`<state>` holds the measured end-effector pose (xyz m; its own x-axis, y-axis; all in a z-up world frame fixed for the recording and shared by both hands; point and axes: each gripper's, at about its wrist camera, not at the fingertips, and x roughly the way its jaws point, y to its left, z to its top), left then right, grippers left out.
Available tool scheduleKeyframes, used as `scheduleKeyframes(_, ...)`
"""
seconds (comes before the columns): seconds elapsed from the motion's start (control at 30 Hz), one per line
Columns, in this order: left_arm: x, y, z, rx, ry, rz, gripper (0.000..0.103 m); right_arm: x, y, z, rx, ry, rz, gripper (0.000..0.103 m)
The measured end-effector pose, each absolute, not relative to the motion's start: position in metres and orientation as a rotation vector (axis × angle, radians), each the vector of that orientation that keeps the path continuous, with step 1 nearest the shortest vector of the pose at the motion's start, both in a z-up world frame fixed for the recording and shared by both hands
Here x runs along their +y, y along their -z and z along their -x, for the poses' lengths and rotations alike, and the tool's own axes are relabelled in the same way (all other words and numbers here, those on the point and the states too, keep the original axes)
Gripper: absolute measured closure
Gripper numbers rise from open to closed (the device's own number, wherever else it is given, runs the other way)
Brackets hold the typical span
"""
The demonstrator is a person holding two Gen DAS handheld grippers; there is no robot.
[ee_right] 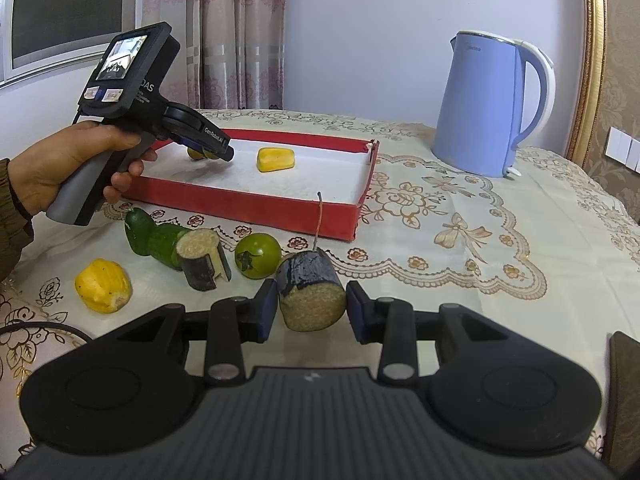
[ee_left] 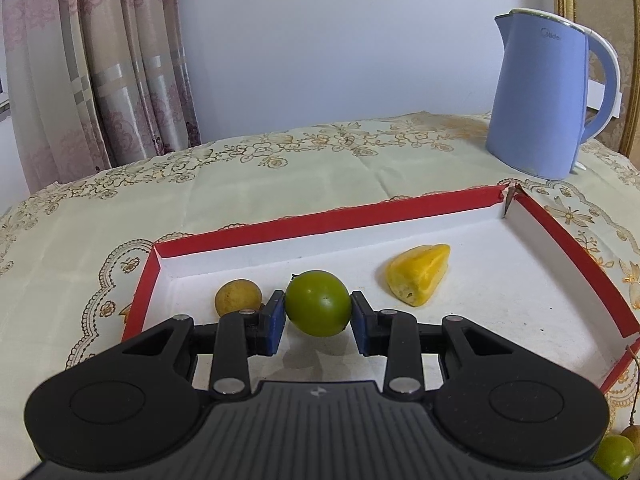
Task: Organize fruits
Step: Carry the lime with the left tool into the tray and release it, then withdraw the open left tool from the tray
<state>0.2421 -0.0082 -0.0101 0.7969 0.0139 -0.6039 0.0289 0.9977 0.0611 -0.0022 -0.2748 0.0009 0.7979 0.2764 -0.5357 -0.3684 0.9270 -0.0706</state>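
My left gripper (ee_left: 318, 312) is shut on a green round fruit (ee_left: 318, 303), holding it just over the white floor of the red tray (ee_left: 360, 216). In the tray lie a small tan fruit (ee_left: 238, 297) and a yellow fruit piece (ee_left: 419, 274). In the right wrist view my right gripper (ee_right: 312, 307) stands around a dark cylinder-shaped piece with a grainy cut face (ee_right: 310, 294) on the tablecloth, pads close beside it. On the cloth lie a green tomato-like fruit (ee_right: 258, 255), a second dark cut piece (ee_right: 204, 260), green cucumber pieces (ee_right: 154, 238) and a yellow piece (ee_right: 103, 286).
A blue electric kettle (ee_right: 486, 106) stands at the back right of the table, also in the left wrist view (ee_left: 540, 96). The red tray (ee_right: 256, 208) sits mid-table. Curtains and wall lie behind. A dark object (ee_right: 624, 392) shows at the right edge.
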Motion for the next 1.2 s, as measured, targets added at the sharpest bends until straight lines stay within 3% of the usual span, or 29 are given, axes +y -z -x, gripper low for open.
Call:
scheduleKeyframes(0.43,-0.008,0.006,-0.244,0.650,-0.040,-0.062,0.066,-0.280,-0.005,0.009,0.513,-0.375,0.153,0.068)
scheduleKeyframes(0.57,-0.011,-0.003,-0.236,0.607,-0.085,-0.076,0.033,-0.282,-0.008,0.014,0.496,-0.395,0.147,0.068)
scheduleKeyframes(0.97,0.029,-0.016,-0.132,0.435,-0.221,0.068,0.027,-0.283,-0.023,0.027,0.439,-0.420,0.132,0.068)
scheduleKeyframes(1.2,0.055,-0.006,-0.119,0.321,-0.161,0.222,0.027,-0.268,-0.031,0.026,0.425,-0.404,0.134,0.068)
